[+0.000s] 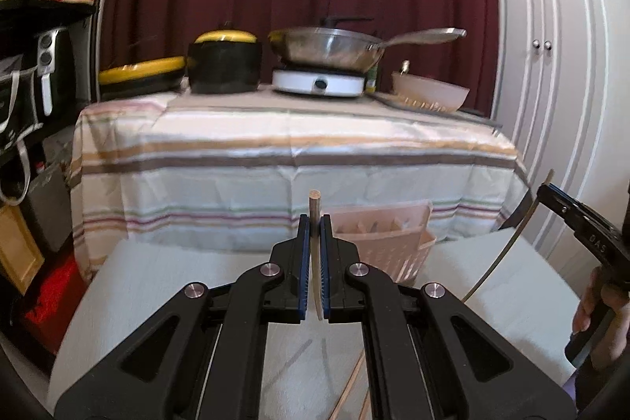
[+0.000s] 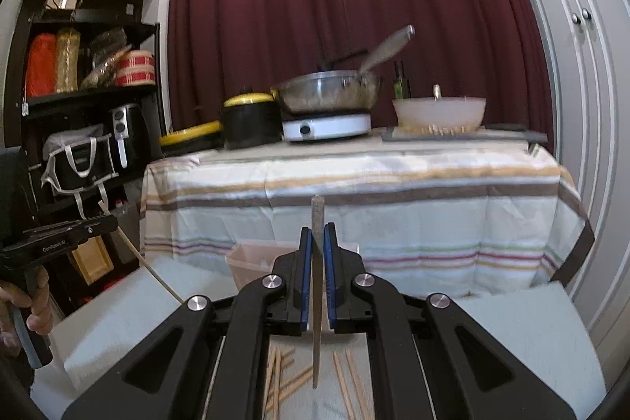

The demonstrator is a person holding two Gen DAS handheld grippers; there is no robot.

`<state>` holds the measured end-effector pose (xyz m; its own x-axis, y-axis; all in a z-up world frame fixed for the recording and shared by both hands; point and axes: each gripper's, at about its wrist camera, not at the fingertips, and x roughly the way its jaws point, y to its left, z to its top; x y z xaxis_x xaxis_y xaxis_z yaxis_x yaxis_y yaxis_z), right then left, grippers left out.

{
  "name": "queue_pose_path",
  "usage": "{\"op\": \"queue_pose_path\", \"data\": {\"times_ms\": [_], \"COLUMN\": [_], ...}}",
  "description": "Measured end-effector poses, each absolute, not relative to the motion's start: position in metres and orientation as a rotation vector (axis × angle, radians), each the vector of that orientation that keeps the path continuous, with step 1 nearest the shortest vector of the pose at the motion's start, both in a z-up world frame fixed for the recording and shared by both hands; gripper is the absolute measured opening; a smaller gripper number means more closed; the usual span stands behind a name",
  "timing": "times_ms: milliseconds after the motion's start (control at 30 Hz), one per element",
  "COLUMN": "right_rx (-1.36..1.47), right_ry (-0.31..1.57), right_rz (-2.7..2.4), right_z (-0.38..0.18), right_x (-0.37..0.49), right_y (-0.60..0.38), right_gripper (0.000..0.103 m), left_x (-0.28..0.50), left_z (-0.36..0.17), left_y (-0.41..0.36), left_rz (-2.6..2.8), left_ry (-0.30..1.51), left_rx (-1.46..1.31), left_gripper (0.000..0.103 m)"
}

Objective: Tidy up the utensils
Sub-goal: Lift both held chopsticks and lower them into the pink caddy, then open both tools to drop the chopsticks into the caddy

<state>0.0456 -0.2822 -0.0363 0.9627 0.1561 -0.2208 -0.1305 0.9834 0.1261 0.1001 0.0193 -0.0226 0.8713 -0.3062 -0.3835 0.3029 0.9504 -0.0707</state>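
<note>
Left wrist view: a pale wooden chopstick (image 1: pixel 314 207) is clamped upright between the left gripper (image 1: pixel 314 223) fingers, above the white table (image 1: pixel 157 286). A darker chopstick (image 2: pixel 317 223) is pinched likewise by the right gripper (image 2: pixel 317 235). Loose chopsticks (image 2: pixel 283 376) are seen below, and a beige utensil basket (image 1: pixel 388 235) just beyond.

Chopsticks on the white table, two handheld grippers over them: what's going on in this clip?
A person is sorting chopsticks with a handheld tool in each hand. The left tool is shut on one pale wooden chopstick, held roughly upright. The right tool is shut on a darker chopstick, also upright. More loose chopsticks lie on the white table below. A pink utensil holder stands at the table's far edge, and neither chopstick has been put in it yet.
</note>
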Motion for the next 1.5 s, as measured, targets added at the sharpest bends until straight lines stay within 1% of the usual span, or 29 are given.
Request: {"op": "queue_pose_path", "data": {"times_ms": [233, 467, 567, 733, 1000, 1167, 1233, 1267, 1300, 1333, 1367, 1400, 1433, 1467, 1500], "right_rx": [0.103, 0.082, 0.083, 0.104, 0.161, 0.167, 0.169, 0.167, 0.163, 0.160, 0.157, 0.152, 0.148, 0.141, 0.137], "right_ry": [0.130, 0.044, 0.027, 0.076, 0.223, 0.275, 0.287, 0.288, 0.292, 0.296, 0.301, 0.300, 0.296, 0.289, 0.283], "right_rz": [0.161, 0.148, 0.140, 0.135, 0.139, 0.138, 0.136, 0.134, 0.132, 0.131, 0.132, 0.129, 0.123, 0.113, 0.108], "right_z": [0.003, 0.030, 0.032, 0.009, -0.049, -0.068, -0.072, -0.072, -0.072, -0.073, -0.072, -0.072, -0.071, -0.070, -0.069], "right_x": [0.067, 0.107, 0.125, 0.152, 0.184, 0.193, 0.194, 0.194, 0.194, 0.194, 0.194, 0.194, 0.194, 0.192, 0.191], "right_y": [-0.286, -0.286, -0.286, -0.288, -0.292, -0.292, -0.294, -0.294, -0.294, -0.293, -0.293, -0.293, -0.292, -0.292, -0.292], "right_gripper": [0.007, 0.007, 0.007, 0.007, 0.007, 0.007, 0.007, 0.007, 0.007, 0.008, 0.015, 0.020, 0.034, 0.044, 0.048], "left_x": [0.115, 0.144, 0.158, 0.179, 0.212, 0.226, 0.229, 0.229, 0.229, 0.229, 0.227, 0.227, 0.226, 0.224, 0.223], "left_z": [0.026, 0.054, 0.058, 0.039, -0.020, -0.046, -0.052, -0.055, -0.056, -0.057, -0.057, -0.057, -0.056, -0.055, -0.054], "left_y": [0.006, -0.014, -0.023, -0.038, -0.046, -0.044, -0.044, -0.044, -0.044, -0.045, -0.044, -0.044, -0.044, -0.044, -0.044], "left_rz": [-0.360, -0.373, -0.388, -0.403, -0.382, -0.367, -0.365, -0.362, -0.359, -0.355, -0.353, -0.351, -0.350, -0.350, -0.348], "left_ry": [0.306, 0.247, 0.235, 0.283, 0.396, 0.448, 0.455, 0.459, 0.458, 0.456, 0.450, 0.446, 0.441, 0.436, 0.431], "left_rx": [0.009, 0.009, 0.001, 0.013, 0.025, 0.006, 0.003, 0.007, 0.010, 0.013, 0.013, 0.013, 0.013, 0.016, 0.021], "left_gripper": [0.005, 0.005, 0.005, 0.005, 0.005, 0.005, 0.010, 0.015, 0.024, 0.030, 0.043, 0.050, 0.052, 0.053, 0.059]}}
